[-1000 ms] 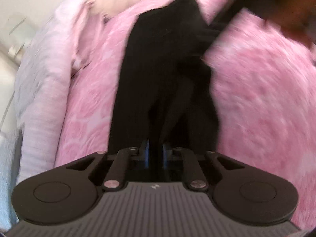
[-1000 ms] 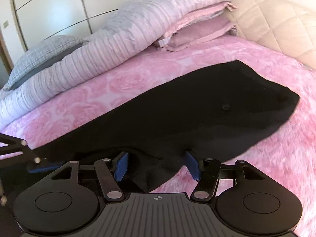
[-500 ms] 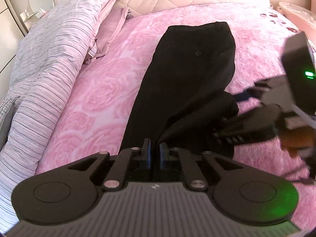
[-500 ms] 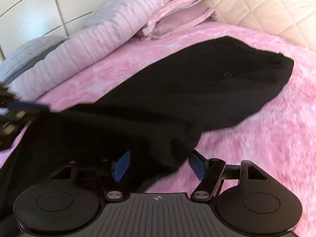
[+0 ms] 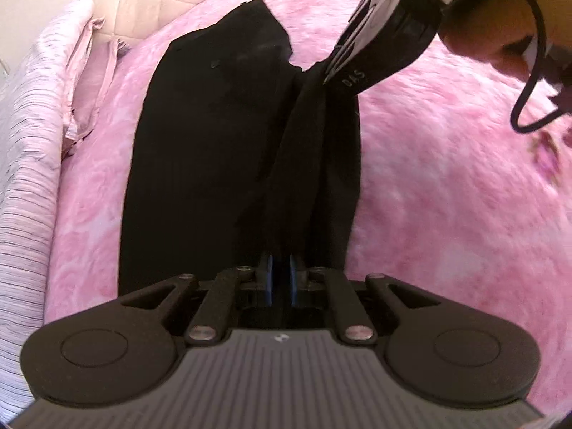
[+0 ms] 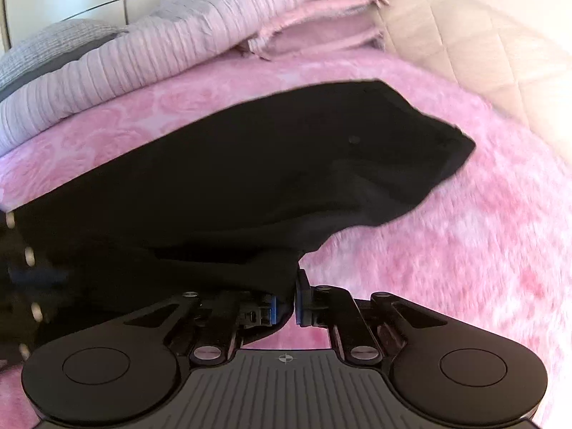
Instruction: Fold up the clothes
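On the pink bed cover lie black trousers, stretched from the near edge toward the far padded headboard, their button showing near the far end. Nearest the left camera, the left hand-held gripper has its blue pads pressed together on a raised fold of the black cloth, which runs up and away in a taut ridge. At the far end of that ridge the right hand-held gripper is closing its jaws on the trousers' edge, cloth caught between its blue pads; from the left camera it shows at upper right, held by a hand, with a black cable looping below. Along the left side of the bed a striped quilt is piled over pink pillows
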Tool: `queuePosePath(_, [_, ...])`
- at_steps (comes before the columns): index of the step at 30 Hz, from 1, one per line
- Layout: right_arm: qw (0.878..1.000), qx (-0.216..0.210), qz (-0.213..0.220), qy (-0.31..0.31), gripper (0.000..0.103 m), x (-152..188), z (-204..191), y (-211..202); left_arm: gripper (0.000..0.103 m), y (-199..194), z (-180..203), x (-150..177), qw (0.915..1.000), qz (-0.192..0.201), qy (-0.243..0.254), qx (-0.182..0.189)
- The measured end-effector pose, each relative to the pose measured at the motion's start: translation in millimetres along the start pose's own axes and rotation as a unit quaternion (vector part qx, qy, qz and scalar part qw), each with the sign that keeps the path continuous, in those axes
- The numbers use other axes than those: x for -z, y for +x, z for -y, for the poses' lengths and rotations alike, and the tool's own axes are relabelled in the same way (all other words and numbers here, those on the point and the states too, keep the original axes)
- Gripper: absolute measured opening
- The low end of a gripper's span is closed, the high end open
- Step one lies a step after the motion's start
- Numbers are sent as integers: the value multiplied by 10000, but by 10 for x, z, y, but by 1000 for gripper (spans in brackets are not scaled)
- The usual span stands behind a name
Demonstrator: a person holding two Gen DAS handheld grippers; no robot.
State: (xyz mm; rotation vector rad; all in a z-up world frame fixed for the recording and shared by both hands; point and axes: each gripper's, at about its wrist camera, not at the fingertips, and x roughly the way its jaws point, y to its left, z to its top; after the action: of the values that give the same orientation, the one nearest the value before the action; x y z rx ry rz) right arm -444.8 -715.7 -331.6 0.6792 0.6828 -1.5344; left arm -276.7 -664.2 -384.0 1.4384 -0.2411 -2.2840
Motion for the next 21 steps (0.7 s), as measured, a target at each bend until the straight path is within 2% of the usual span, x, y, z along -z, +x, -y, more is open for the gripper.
queuePosePath(6, [9982,-28,-381,471,10,78,86,31,11,-82,108,41,9997,-33,-168,164])
queuePosePath(13, [9967,88,-780,223,21,298,197,-350,14,-444,84,107,9980,6,-557,309])
queuePosePath(16, [9962,229,-791,268,29,332,456,-529,16,-556,80,-13,9972,134,-679,269])
queuePosePath(18, [9959,315,-748,411,35,292,686,-600,28,-589,111,-166,9971,256,-684,207])
queuePosePath(21, [9938,120,-632,904,47,101,1036,-525,32,-534,184,-464,9968,450,-657,88])
